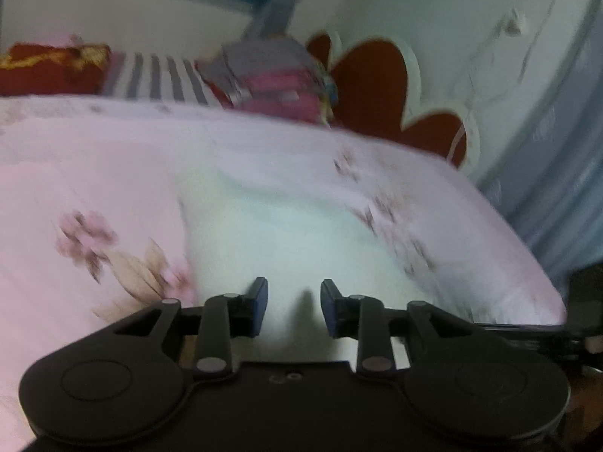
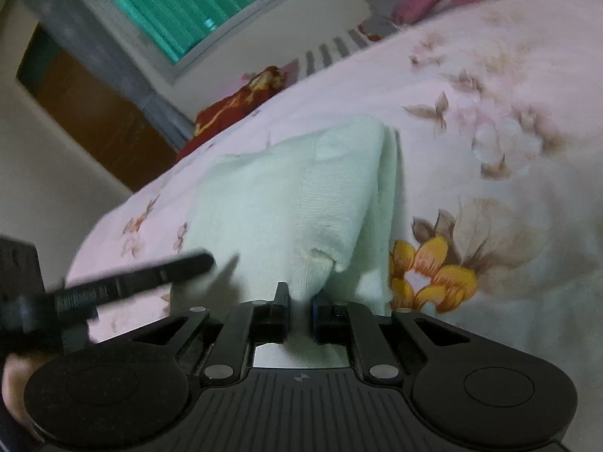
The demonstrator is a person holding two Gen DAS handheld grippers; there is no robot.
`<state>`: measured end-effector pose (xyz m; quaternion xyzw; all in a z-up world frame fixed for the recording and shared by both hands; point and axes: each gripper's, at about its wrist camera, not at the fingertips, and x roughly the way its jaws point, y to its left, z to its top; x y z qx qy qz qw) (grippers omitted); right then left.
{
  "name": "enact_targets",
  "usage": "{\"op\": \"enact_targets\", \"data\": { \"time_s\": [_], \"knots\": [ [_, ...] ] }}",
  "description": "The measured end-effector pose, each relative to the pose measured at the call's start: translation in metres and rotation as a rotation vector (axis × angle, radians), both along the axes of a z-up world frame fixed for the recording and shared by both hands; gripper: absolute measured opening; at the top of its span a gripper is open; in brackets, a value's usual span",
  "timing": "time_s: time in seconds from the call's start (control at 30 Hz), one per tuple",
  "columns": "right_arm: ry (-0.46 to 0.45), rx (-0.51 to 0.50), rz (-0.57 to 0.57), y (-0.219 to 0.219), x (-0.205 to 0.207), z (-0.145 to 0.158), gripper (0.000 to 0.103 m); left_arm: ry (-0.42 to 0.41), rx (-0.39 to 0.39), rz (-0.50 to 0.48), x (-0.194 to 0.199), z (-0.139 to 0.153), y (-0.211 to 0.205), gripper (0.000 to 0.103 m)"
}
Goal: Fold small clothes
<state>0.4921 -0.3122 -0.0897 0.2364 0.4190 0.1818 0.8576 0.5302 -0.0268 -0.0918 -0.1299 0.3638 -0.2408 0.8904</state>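
A pale green knitted garment [image 1: 264,233] lies partly folded on a pink flowered bedsheet [image 1: 94,169]. My left gripper [image 1: 294,301] hovers over its near edge. The blue pads stand apart and bare, with only cloth beneath them. In the right wrist view the same garment [image 2: 271,203] shows a raised fold running towards me. My right gripper [image 2: 301,309] is shut on that near edge, and cloth fills the narrow gap between its pads. One blurred black finger [image 2: 150,277] of the left gripper reaches in from the left over the garment's side.
A pile of pink and grey clothes [image 1: 279,75] sits at the head of the bed beside a red heart-shaped headboard [image 1: 373,86]. A red cushion [image 1: 49,67] and striped cloth [image 1: 158,75] lie far left. The bed edge [image 1: 527,256] drops off at the right.
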Motion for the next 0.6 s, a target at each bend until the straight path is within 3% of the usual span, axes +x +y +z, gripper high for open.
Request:
{"op": "enact_targets", "data": {
  "time_s": [0.03,0.07,0.13,0.33,0.37,0.43,0.6],
  "knots": [
    [-0.022,-0.035,-0.016,0.002,-0.002,0.007,0.046,-0.011,-0.006,0.017,0.003,0.001,0.005,0.03],
    [-0.063,-0.061,-0.035,-0.003,-0.006,0.016,0.052,-0.015,-0.011,0.029,0.008,0.001,0.008,0.03],
    [-0.116,-0.039,-0.064,-0.014,-0.002,0.029,0.052,-0.003,-0.031,0.041,0.02,0.0,0.012,0.029],
    [-0.02,0.005,-0.11,-0.019,0.065,0.003,0.051,0.0,-0.032,0.031,0.047,-0.004,0.008,0.026],
    [-0.001,-0.006,-0.106,-0.016,0.073,-0.004,0.05,0.003,-0.019,0.021,0.051,-0.007,0.004,0.025],
    [-0.009,-0.03,-0.072,-0.01,0.081,-0.009,0.014,0.032,0.015,-0.004,0.057,-0.016,-0.001,0.025],
    [-0.06,-0.157,-0.079,-0.009,0.059,-0.003,0.005,0.021,0.099,-0.025,0.059,-0.024,-0.019,0.027]
  ]
}}
